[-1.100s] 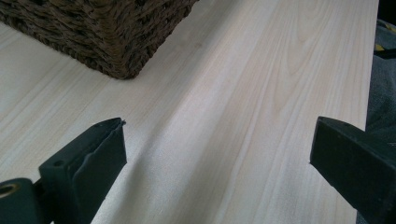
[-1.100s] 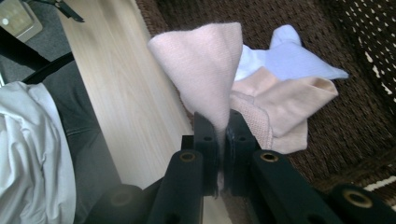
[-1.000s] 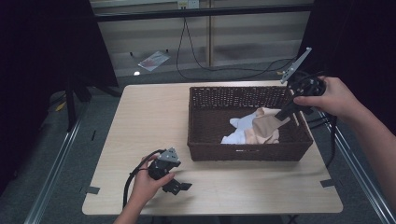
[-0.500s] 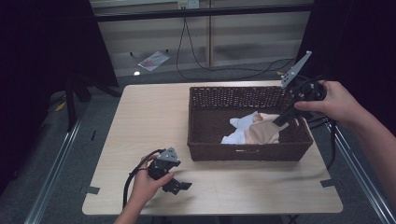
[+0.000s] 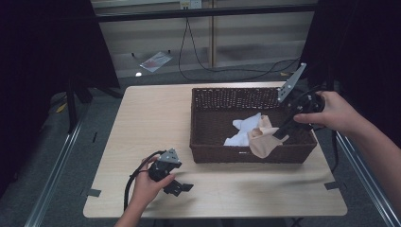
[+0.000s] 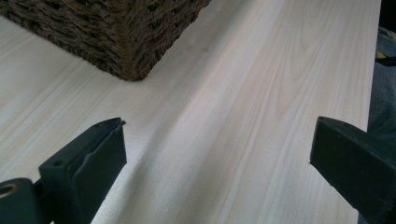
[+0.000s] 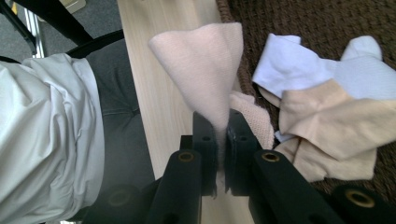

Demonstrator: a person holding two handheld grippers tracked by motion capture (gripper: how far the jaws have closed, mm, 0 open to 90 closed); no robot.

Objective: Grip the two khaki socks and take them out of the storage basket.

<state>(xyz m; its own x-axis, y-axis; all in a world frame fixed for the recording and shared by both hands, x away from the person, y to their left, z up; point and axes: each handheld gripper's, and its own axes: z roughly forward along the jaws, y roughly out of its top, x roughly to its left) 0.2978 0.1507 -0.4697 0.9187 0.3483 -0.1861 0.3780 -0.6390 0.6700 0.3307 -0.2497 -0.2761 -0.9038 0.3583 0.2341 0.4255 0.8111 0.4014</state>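
I use the brown basket [image 5: 215,120] as my landmark. My right gripper [image 5: 282,133] is over the basket's right end, near the front wall. Its jaws are pinched tight on a pink sock [image 7: 205,65]. From above, the pink sock [image 5: 262,139] hangs from the jaws and droops over the basket's front rim. In the right gripper view the sock stands up like a little tent above the closed jaws.

Inside the basket, just beside the held sock, lie more socks. I see a white sock [image 7: 299,63] and a tan sock [image 7: 336,123] touching each other on the basket floor.

My left gripper [image 5: 182,188] rests on the table [image 5: 151,118], near the basket's front left corner. Its jaws are wide apart and hold nothing. Between them I see bare wood, and the basket's corner [image 6: 135,70] is a little way ahead.
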